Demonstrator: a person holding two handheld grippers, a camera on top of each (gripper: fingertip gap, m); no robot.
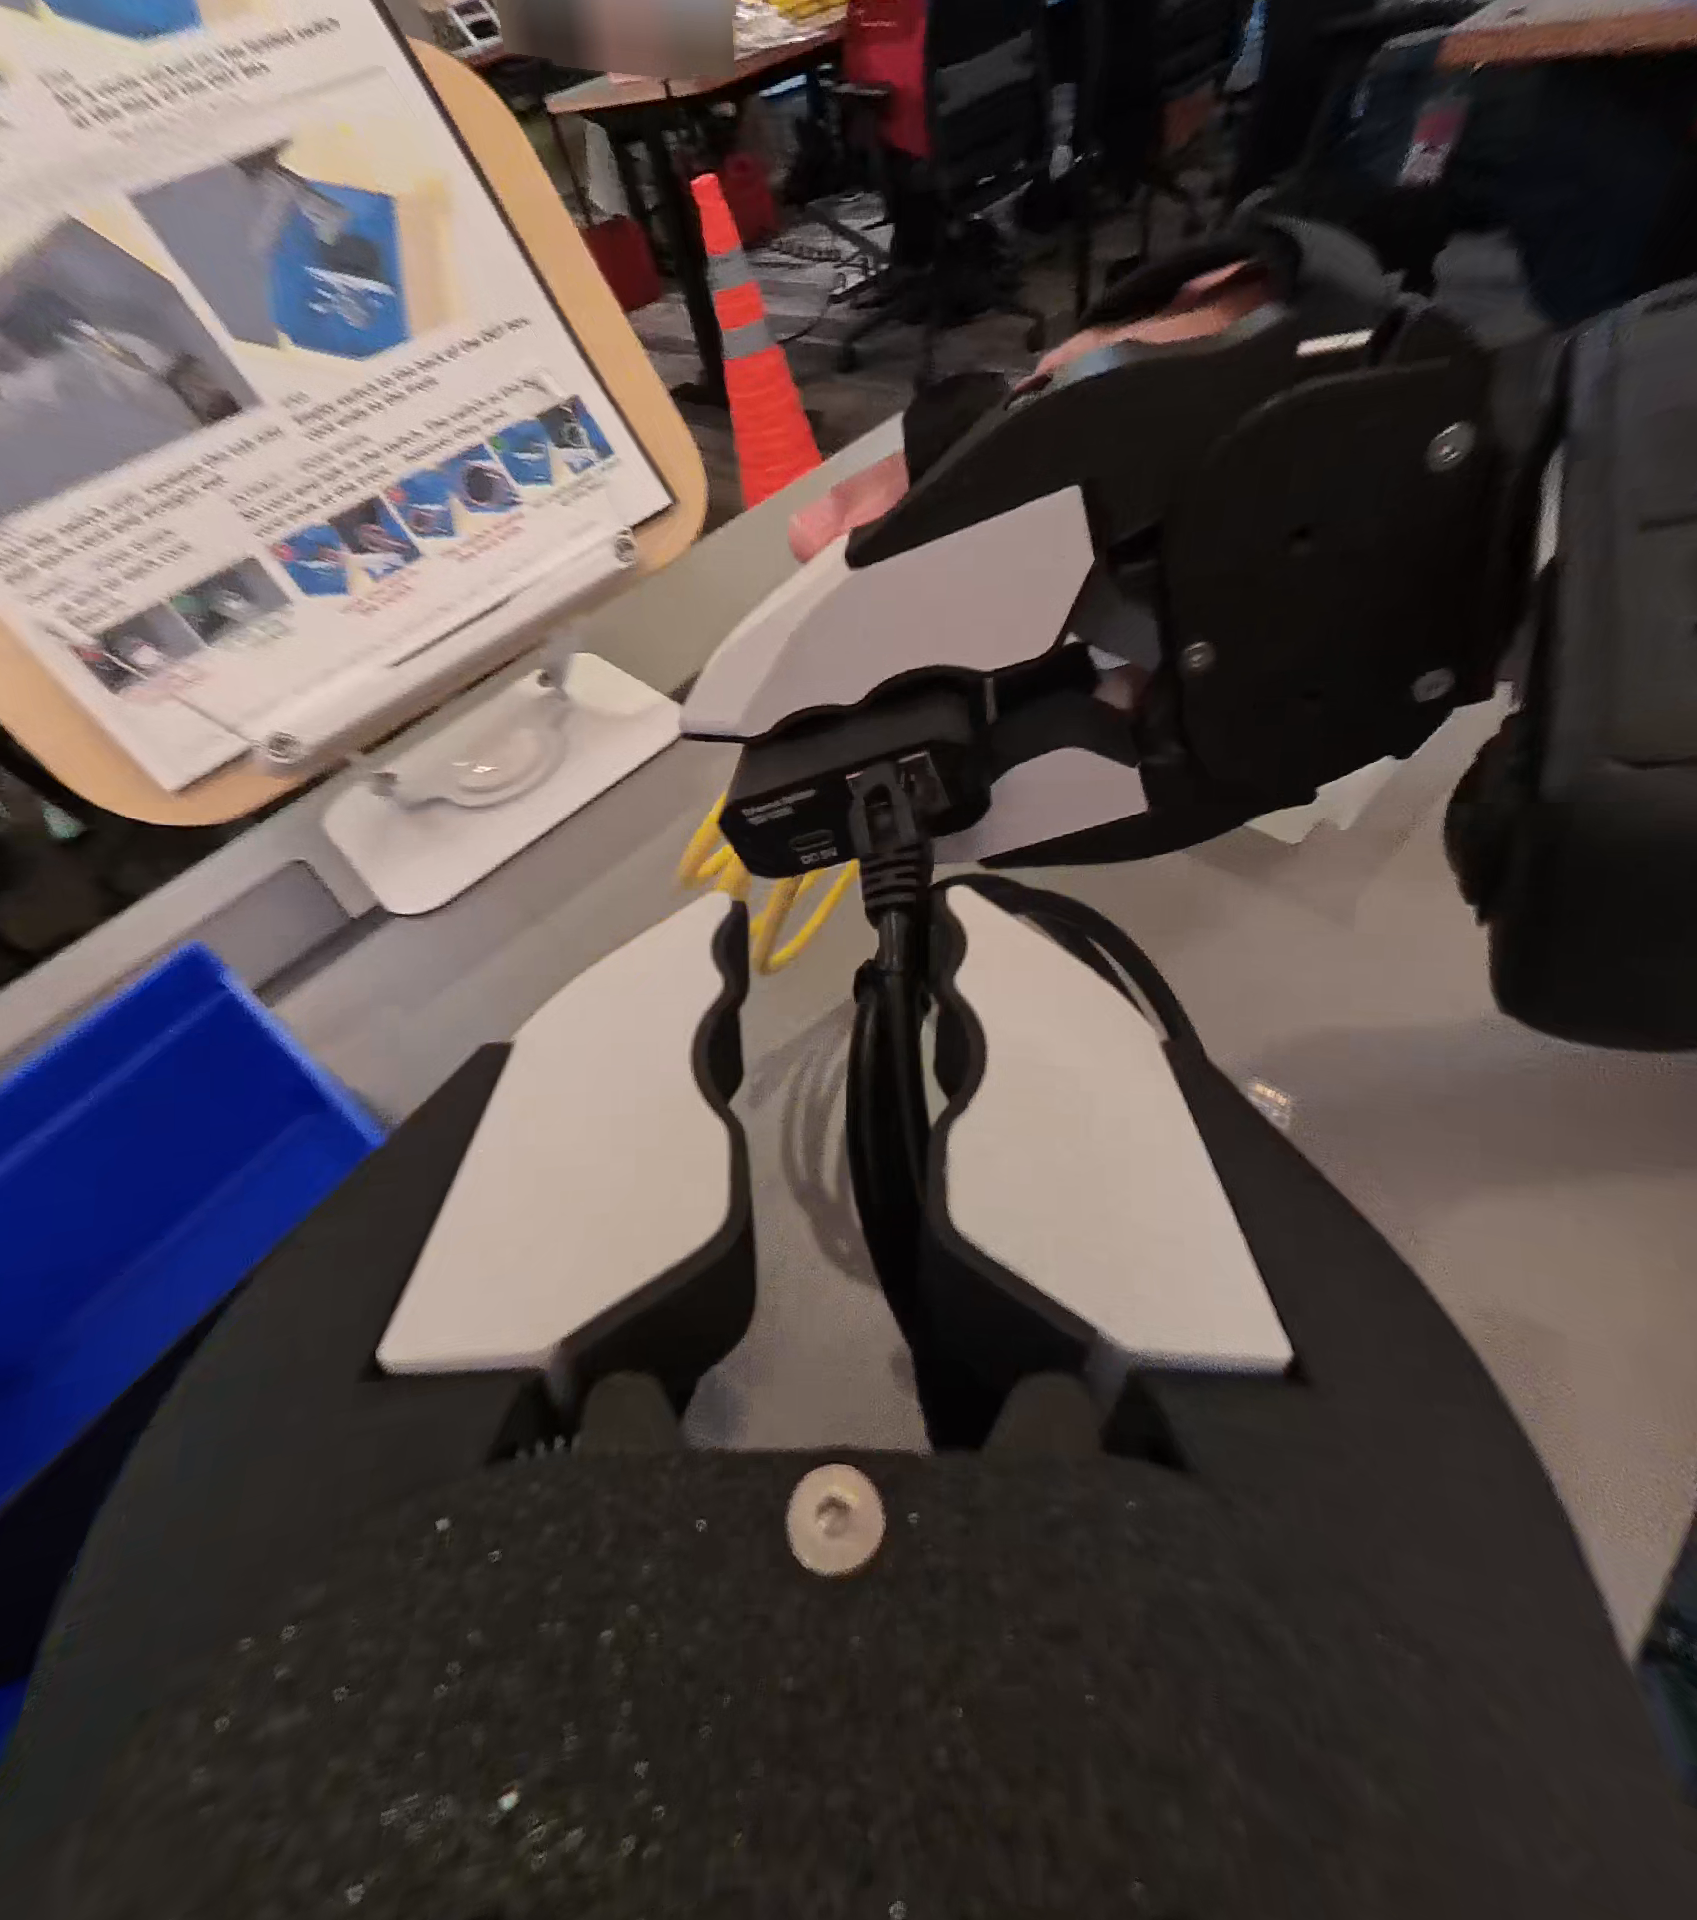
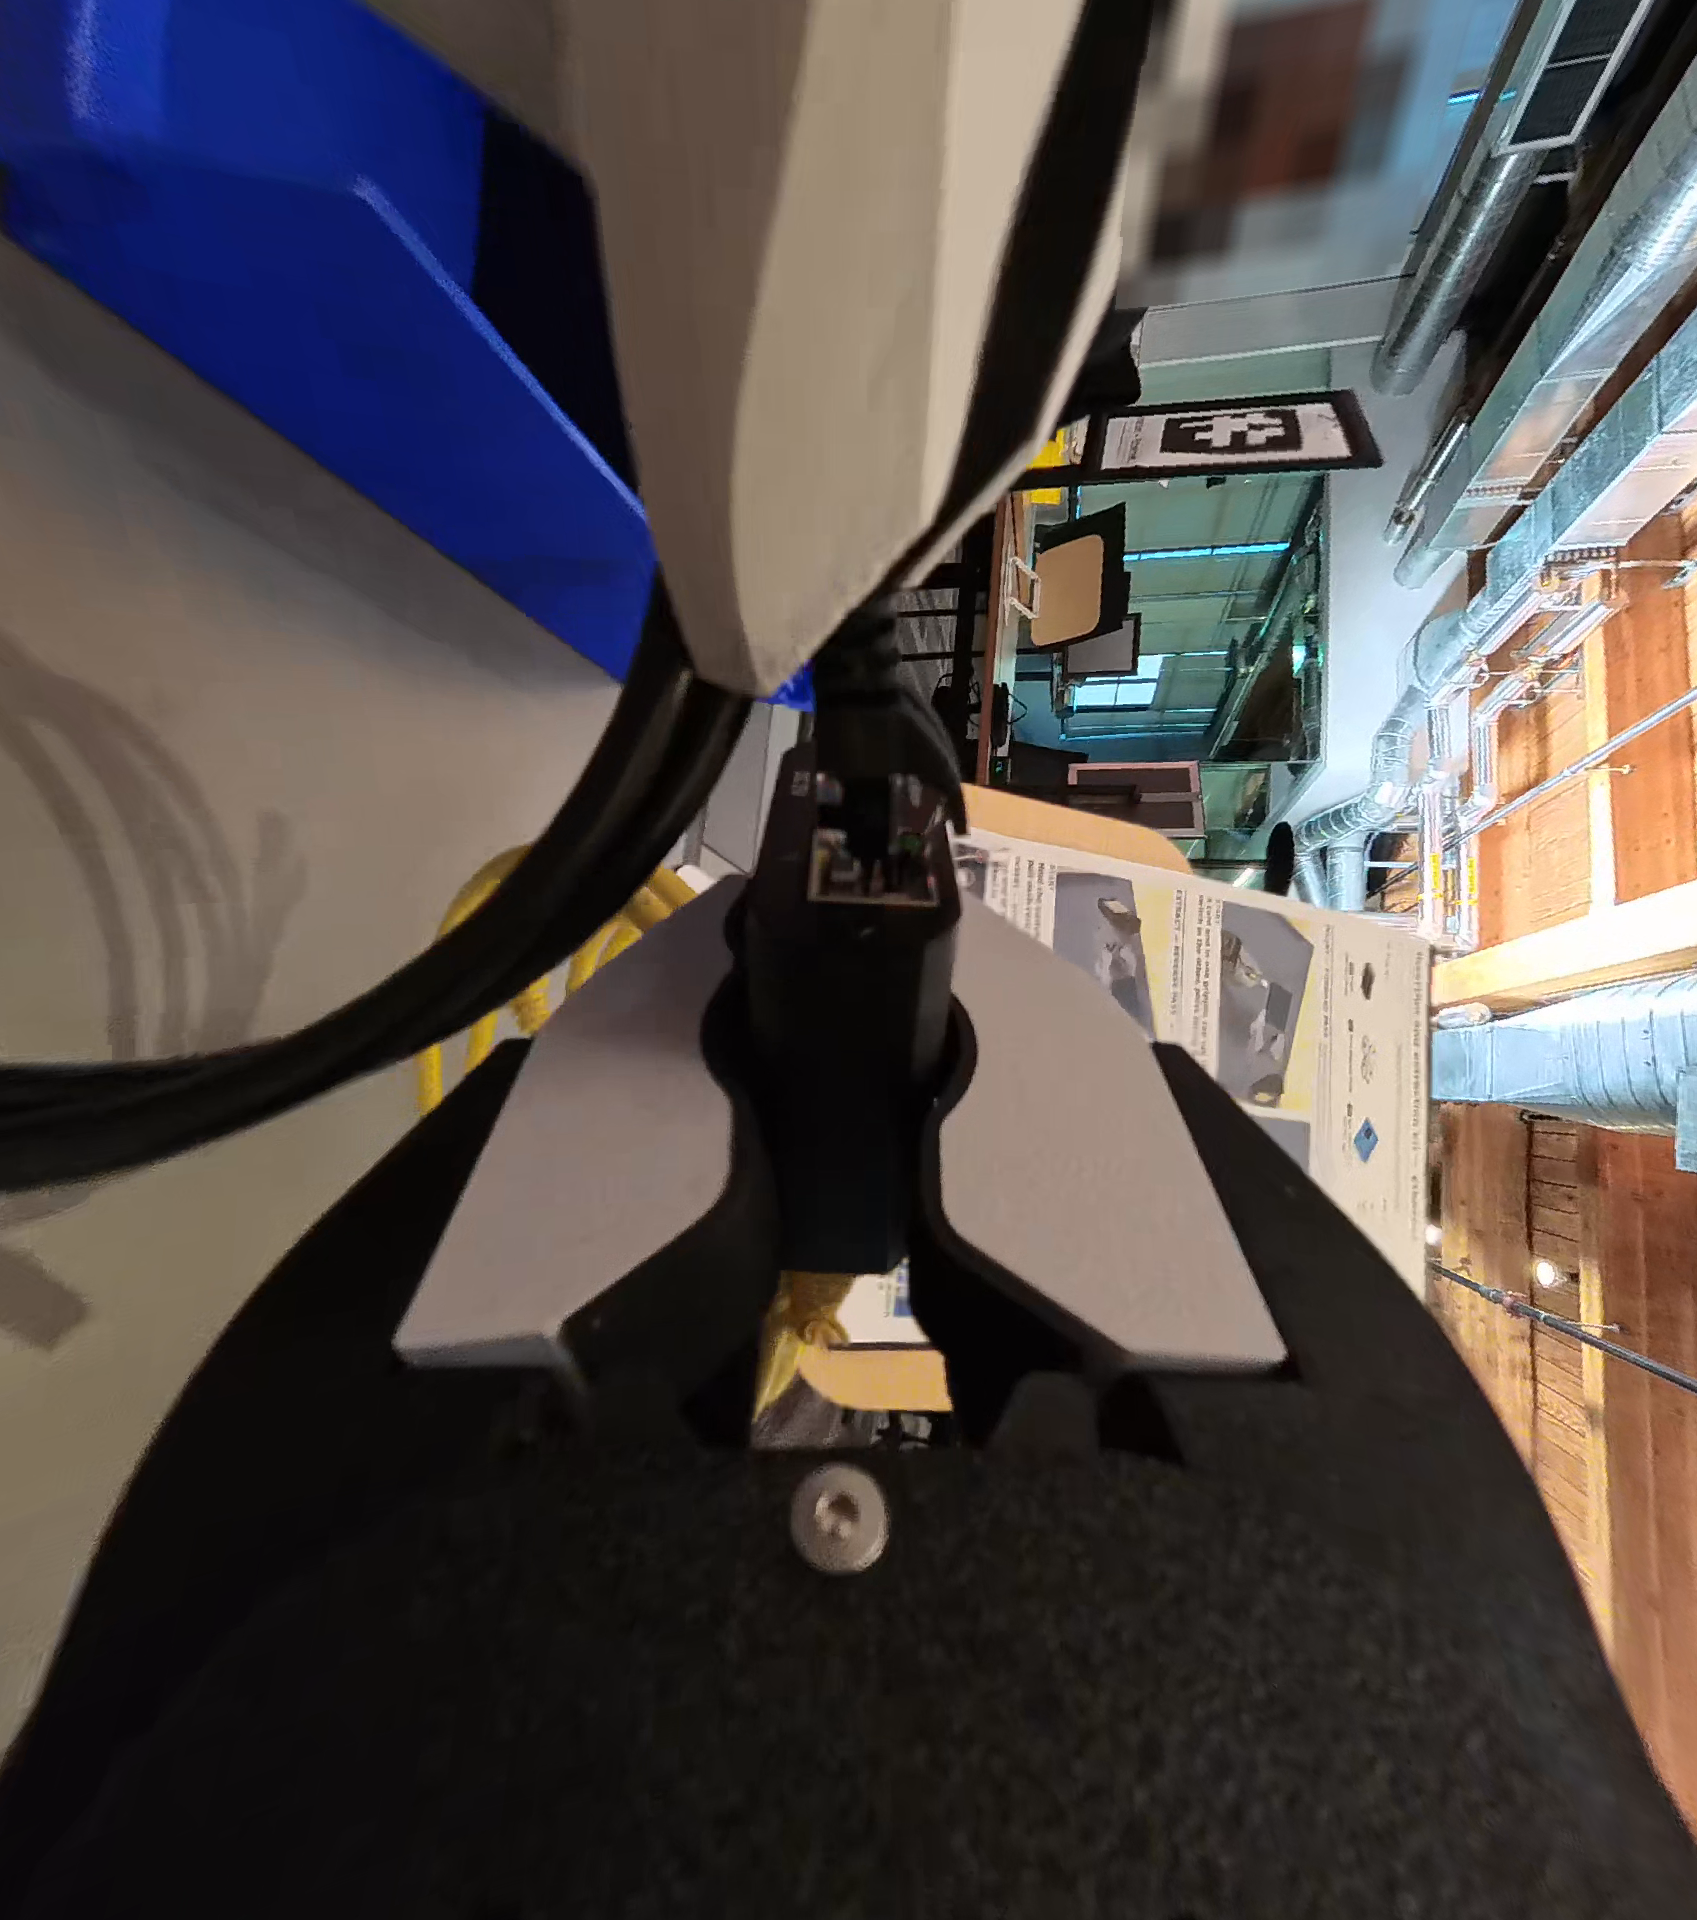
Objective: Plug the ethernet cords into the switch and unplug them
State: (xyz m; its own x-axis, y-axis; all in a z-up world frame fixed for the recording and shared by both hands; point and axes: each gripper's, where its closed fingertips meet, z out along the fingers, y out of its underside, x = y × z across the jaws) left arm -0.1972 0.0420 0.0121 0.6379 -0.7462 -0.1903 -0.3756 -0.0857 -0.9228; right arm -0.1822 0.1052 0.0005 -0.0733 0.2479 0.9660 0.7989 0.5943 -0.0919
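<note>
My right gripper (image 2: pixel 849 935) is shut on a small black switch (image 2: pixel 849 1039) and holds it above the grey table (image 1: pixel 1343 1195). In the left wrist view the right gripper (image 1: pixel 823 795) comes in from the right with the switch (image 1: pixel 813 774) between its pads. A black ethernet cord (image 1: pixel 891 1039) is plugged into one port of the switch. The cord runs back between the fingers of my left gripper (image 1: pixel 839 935). The left jaws stand apart, with a gap between the left pad and the cord, so the left gripper is open. The cord (image 2: pixel 408 997) also curves across the right wrist view.
A yellow ethernet cord (image 1: pixel 782 925) lies coiled on the table behind the switch. A blue bin (image 1: pixel 75 1195) stands at the left. An instruction board (image 1: pixel 200 364) on a white stand is at the back left. An orange cone (image 1: pixel 756 364) stands on the floor beyond. Across from one pair of fingers to the other is roughly 7 centimeters.
</note>
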